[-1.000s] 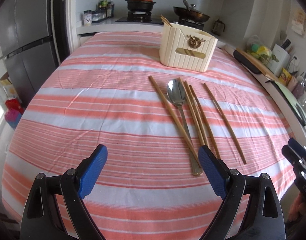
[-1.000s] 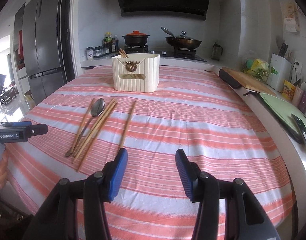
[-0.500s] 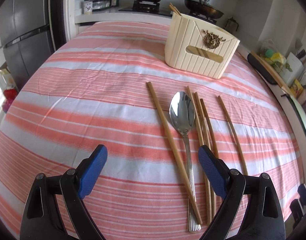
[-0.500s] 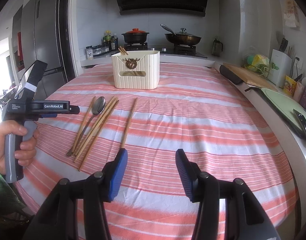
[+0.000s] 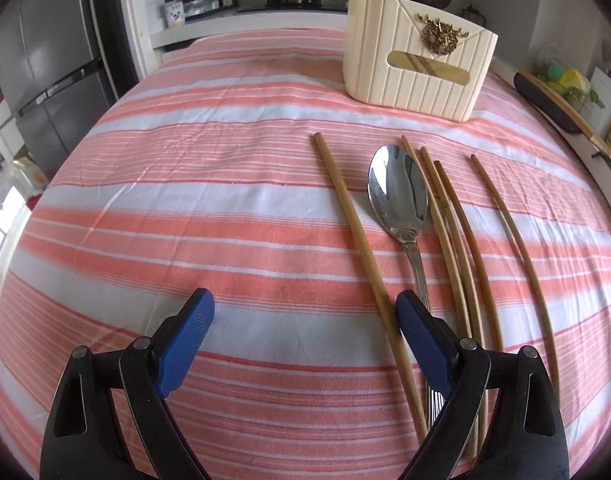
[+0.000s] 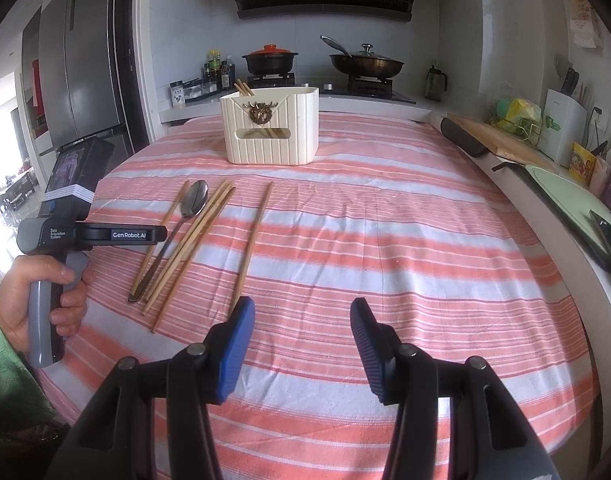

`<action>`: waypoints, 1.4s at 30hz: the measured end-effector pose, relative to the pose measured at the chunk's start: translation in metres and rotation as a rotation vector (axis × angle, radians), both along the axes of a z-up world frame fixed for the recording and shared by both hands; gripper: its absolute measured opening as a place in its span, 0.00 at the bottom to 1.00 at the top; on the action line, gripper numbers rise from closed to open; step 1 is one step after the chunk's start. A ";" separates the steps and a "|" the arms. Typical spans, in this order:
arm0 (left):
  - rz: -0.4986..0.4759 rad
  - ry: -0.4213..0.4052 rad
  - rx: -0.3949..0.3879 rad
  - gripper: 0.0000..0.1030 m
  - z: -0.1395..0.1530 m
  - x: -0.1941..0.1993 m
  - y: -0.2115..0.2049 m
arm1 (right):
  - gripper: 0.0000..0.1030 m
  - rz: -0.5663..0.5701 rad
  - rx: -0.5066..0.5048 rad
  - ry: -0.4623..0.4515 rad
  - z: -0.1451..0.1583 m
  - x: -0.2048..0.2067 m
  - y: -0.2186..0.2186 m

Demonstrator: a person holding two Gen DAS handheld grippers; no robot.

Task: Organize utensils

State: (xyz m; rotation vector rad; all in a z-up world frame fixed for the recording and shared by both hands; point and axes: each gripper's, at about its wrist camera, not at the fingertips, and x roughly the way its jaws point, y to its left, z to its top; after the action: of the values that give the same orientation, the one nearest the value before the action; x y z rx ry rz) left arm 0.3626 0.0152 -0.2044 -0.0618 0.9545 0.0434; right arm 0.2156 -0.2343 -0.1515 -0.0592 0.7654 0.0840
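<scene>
Holder: a cream ribbed plastic utensil holder (image 5: 419,68) with a brass stag ornament stands upright at the far side of the pink-and-white striped tablecloth (image 5: 185,208); two wooden sticks already poke from its top corner, so it looks like the place where the loose pieces belong.
Spoon: a polished steel spoon (image 5: 401,204) lies on the cloth just in front of the holder, bowl toward it, handle toward the camera.
Chopsticks: five long brown wooden chopsticks (image 5: 357,236) lie roughly parallel beside the spoon, one to its left, three bunched against its right edge, one apart farther right; laid lengthways like this, they offer their near ends for picking.
Left gripper: the blue-padded left gripper (image 5: 305,344) has its jaws wide apart, nothing between them; its right pad sits over the spoon handle and beside the leftmost chopstick's near end, probably lining up a first pick.
Right gripper: the blue-padded right gripper (image 6: 301,344) has its jaws parted and empty, over bare cloth well in front of the holder, seemingly waiting.
Change: a second ago the left gripper was farther back from the holder and higher; the utensils now fill more of its view. The right gripper has not moved.
</scene>
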 end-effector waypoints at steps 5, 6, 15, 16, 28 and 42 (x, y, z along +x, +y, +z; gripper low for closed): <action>-0.030 0.000 0.000 0.85 0.001 -0.002 -0.002 | 0.49 0.042 0.002 0.063 -0.009 0.028 0.010; -0.041 0.000 0.009 0.81 0.001 -0.003 -0.004 | 0.49 0.054 0.004 0.080 -0.012 0.036 0.013; -0.107 -0.022 0.073 0.16 0.006 -0.008 -0.019 | 0.29 0.121 -0.038 0.215 -0.049 0.104 0.048; -0.107 -0.026 0.082 0.11 0.006 -0.009 -0.019 | 0.18 0.125 -0.040 0.226 -0.052 0.107 0.050; -0.068 -0.015 0.079 0.05 0.007 -0.038 0.000 | 0.05 -0.052 -0.108 0.202 -0.047 0.073 0.007; -0.098 0.000 0.000 0.63 0.007 -0.064 0.029 | 0.33 -0.104 -0.068 0.220 -0.042 0.039 -0.019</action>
State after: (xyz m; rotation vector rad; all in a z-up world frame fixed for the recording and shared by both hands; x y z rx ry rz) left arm 0.2985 0.0445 -0.1975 -0.0147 0.9568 -0.0467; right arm 0.2548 -0.2536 -0.1935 -0.0755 0.9902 -0.0351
